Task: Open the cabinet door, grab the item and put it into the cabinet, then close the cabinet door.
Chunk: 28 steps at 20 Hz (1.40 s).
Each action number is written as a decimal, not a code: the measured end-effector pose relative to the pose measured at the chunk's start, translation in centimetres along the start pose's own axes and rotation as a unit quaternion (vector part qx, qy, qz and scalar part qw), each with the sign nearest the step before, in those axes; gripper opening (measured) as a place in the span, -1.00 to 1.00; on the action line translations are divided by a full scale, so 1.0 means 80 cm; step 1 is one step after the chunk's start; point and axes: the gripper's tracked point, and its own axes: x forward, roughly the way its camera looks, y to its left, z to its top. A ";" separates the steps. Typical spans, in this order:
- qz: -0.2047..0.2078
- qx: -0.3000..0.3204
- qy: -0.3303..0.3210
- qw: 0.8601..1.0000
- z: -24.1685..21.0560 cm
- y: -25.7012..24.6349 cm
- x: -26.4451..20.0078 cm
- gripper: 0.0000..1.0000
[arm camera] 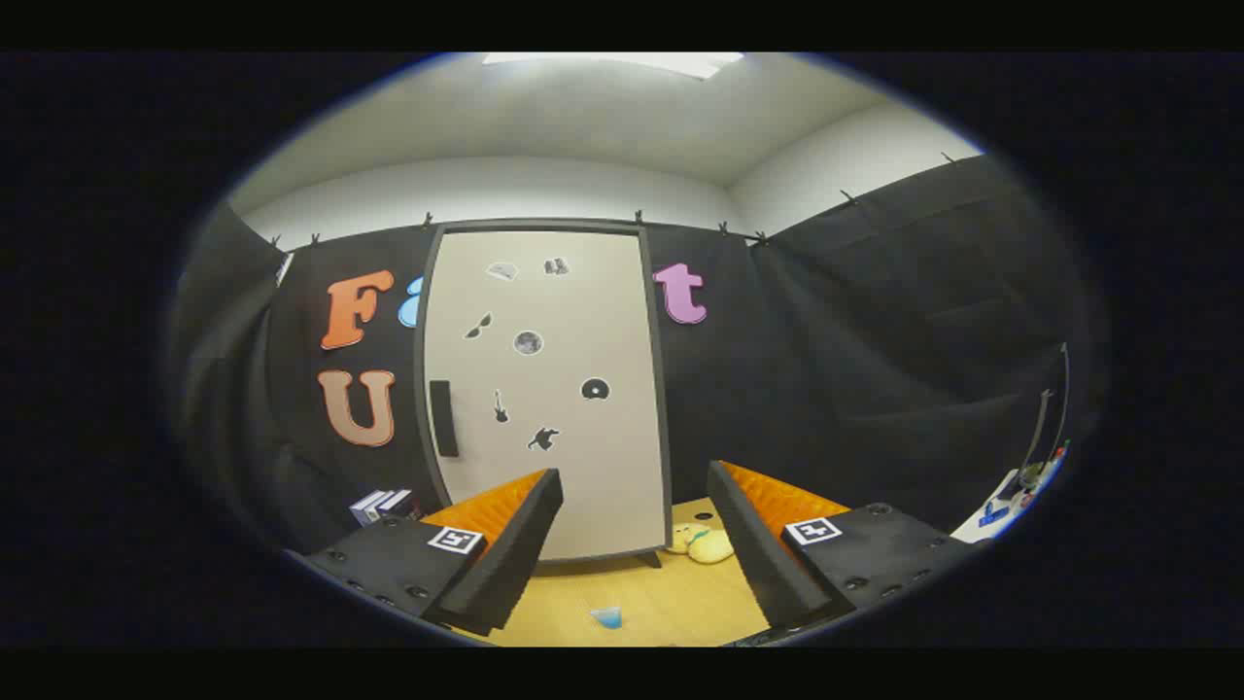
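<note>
Far to the left, a few books (382, 504) stand on the worktop (671, 598), close to the black booth wall. Their covers are too small to read.

Next comes the tall cabinet (544, 394). Its pale cabinet door (573, 486) is closed and has a dark frame all around. A dark handle (443, 418) sits upright near the left edge of the door. Small dark stickers (528, 342) are dotted over the door: one looks like sunglasses, one like a guitar, and one like a round disc. None of them has words that can be read.

The hand-held gripper (637, 564) is wide open and holds nothing. The cabinet door and the worktop show in the big gap between its two fingers. Each finger carries a small square black-and-white marker (455, 540) on top.

A little blue thing (606, 616) lies on the wooden worktop between the fingers, near their tips. What it is cannot be told.

The yellow soft toy (702, 544) lies on the worktop just beside the bottom right corner of the cabinet, outside it, beyond the fingers.
</note>
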 end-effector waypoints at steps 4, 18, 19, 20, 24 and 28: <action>-0.001 -0.004 0.000 1.000 0.003 -0.001 -0.010 0.95; 0.008 -0.014 0.002 1.000 0.010 0.014 -0.021 0.95; 0.009 -0.013 0.002 1.000 0.011 0.017 -0.020 0.95; 0.009 -0.013 0.002 1.000 0.013 0.019 -0.019 0.95; 0.015 -0.018 0.003 1.000 0.017 0.035 -0.011 0.95; 0.033 -0.028 0.009 0.999 0.014 0.071 0.013 0.95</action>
